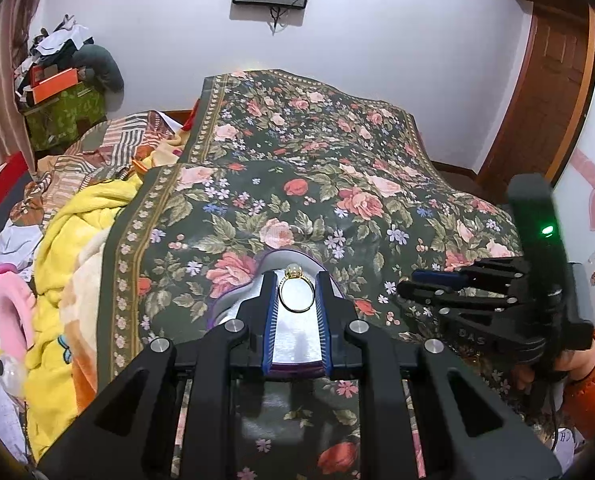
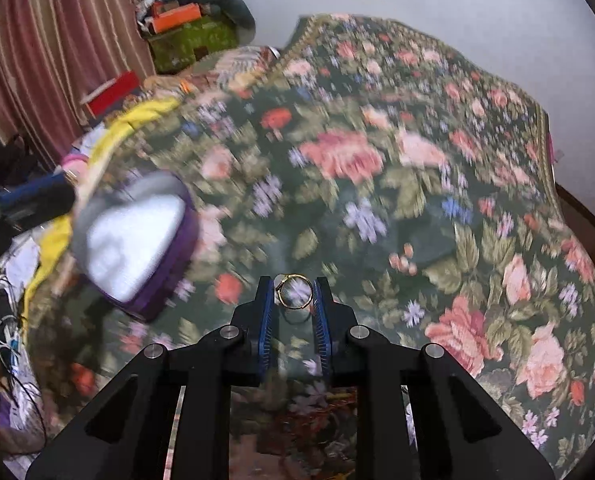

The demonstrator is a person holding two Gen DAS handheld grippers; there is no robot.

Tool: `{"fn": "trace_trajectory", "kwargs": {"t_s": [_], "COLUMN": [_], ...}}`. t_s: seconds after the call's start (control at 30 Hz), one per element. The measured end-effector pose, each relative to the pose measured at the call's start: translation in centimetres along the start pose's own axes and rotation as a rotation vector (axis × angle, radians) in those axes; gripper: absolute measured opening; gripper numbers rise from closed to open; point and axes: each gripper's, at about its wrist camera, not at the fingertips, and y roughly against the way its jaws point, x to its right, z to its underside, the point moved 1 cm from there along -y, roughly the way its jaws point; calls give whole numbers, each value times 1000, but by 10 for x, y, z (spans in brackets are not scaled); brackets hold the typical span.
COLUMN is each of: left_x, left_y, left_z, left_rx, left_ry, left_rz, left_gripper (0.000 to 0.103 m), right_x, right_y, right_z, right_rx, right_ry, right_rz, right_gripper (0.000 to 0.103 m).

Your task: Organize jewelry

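Between the right gripper's point(image 2: 295, 294) pinching pads, a gold ring point(image 2: 294, 293) above the floral bedspread point(image 2: 417, 200)

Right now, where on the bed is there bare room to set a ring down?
The floral bedspread is bare beyond and right of the purple box, out to its far edge. The left side is crowded: a yellow blanket, striped cloth and a red box.

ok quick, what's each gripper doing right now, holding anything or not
Left gripper: closed on a gold ring, above the purple box.
Right gripper: closed on another gold ring, over the floral bedspread.
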Motion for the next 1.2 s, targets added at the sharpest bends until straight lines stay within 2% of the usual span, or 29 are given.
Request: {"fn": "trace_trajectory", "kwargs": {"t_s": [0.17, 0.33, 0.57, 0.77, 1.07, 1.2], "left_x": [-8, -14, -22, -29, -33, -33], "left_y": [8, 14, 15, 4, -15, -18], "left_z": [-3, -3, 1, 2, 3, 2], "left_rx": [6, 7, -17, -67, -121, -127], "left_ry": [2, -1, 1, 7, 12, 15], "left_rz": [-7, -19, -20, 19, 41, 24], "left_gripper": [17, 17, 17, 17, 17, 17], "right_x": [-18, -36, -55, -67, -70, -68], "right_y": [18, 21, 3, -13, -17, -13], "right_z": [-17, -25, -26, -23, -21, -23], "right_rx": [73, 104, 61, 8, -10, 3], "right_ry": [12, 33, 62, 117, 142, 141], "right_rz": [-54, -106, -173, -194, -201, -190], "right_gripper": [18, 18, 18, 18, 19, 20]}}
